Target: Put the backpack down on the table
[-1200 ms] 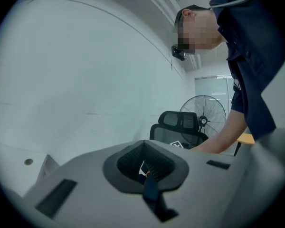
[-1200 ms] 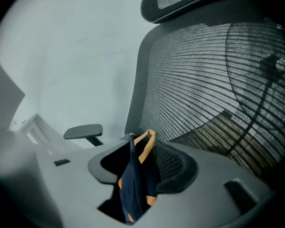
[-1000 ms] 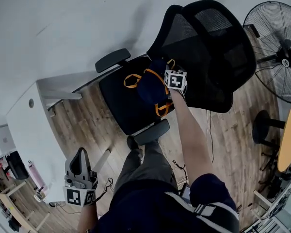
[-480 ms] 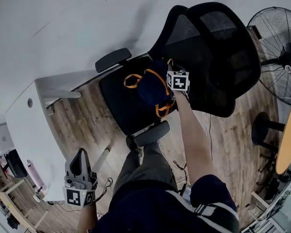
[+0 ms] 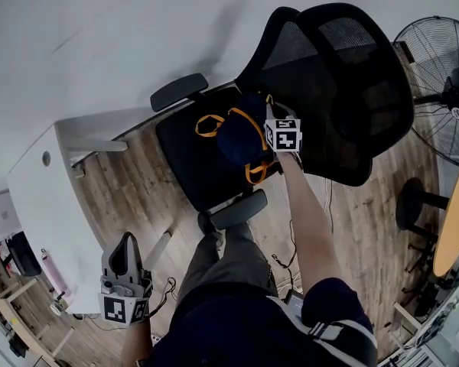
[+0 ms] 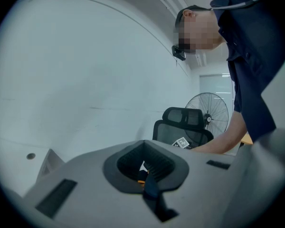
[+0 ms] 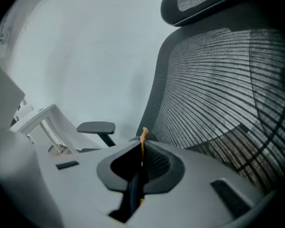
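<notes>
R gripper (image 5: 266, 128): jaws just closed, clamping strap (image 7: 143, 136) of backpack (image 5: 233, 140) on chair seat (image 5: 185, 159). Table (image 5: 38, 197): leftward, nearer L gripper (image 5: 127, 243) (closed, empty).

No words, brands or numbers can be read. The only print is black-and-white square markers: one on the right cube (image 5: 284, 134) against the chair (image 5: 344, 75), one on the left cube (image 5: 122, 310) well apart from the chair.

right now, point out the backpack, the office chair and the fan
backpack (image 5: 232, 144): head view, on its navy body
office chair (image 5: 352, 82): head view, on the mesh backrest
fan (image 5: 432, 61): head view, on the wire grille
</notes>
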